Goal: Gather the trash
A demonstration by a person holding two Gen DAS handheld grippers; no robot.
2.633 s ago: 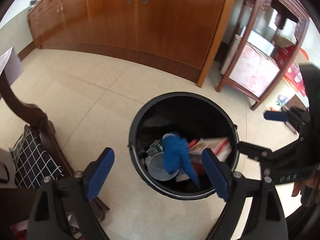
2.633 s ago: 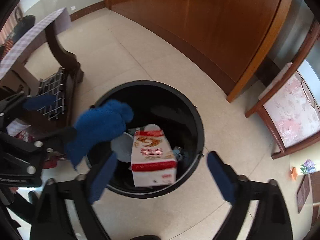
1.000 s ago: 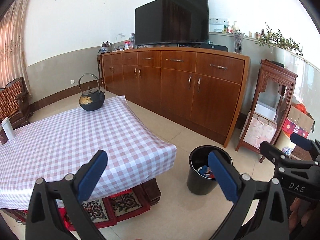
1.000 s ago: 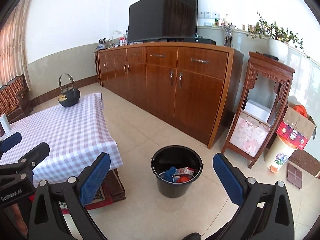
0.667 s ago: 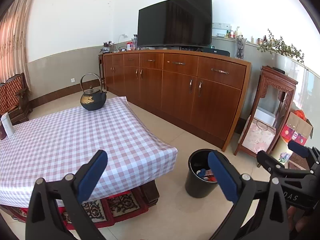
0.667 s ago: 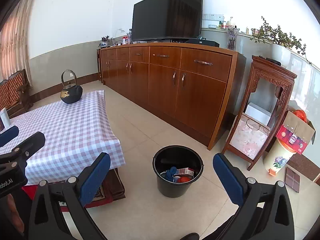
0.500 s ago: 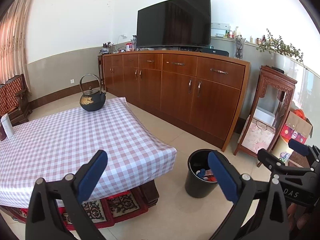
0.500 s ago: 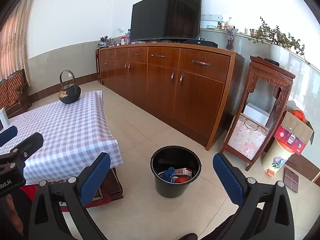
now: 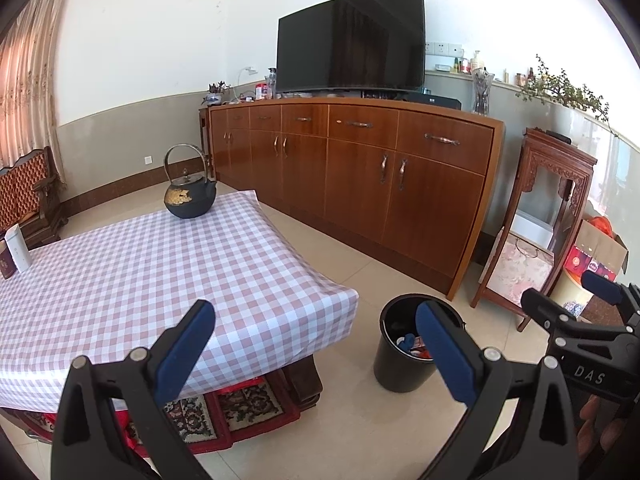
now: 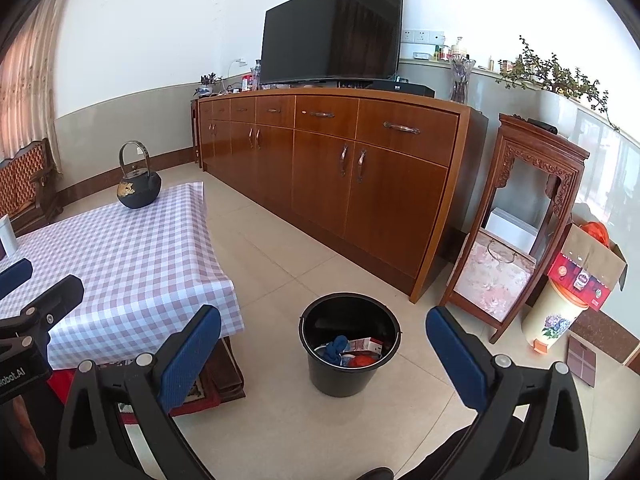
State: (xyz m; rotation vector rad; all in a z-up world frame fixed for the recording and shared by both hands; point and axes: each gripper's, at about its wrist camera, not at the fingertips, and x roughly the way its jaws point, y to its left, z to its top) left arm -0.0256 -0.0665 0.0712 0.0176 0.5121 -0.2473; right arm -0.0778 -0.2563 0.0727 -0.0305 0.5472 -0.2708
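The bin (image 10: 350, 376) shows only the top of its load: a blue cloth (image 10: 335, 346), a carton (image 10: 370, 346) and something red (image 10: 362, 360), the rest sunk below the rim. From the left wrist view, the left hand-held gripper (image 9: 316, 344) has its right finger covering part of the bin (image 9: 400, 372), contents barely readable. The desk (image 9: 120, 272) runs off the left edge, a white box (image 9: 18, 248) near that edge. Small bottles (image 10: 450, 53) on the ledge are too tiny to identify. The right hand-held gripper (image 9: 600, 332) is cropped at the right border.
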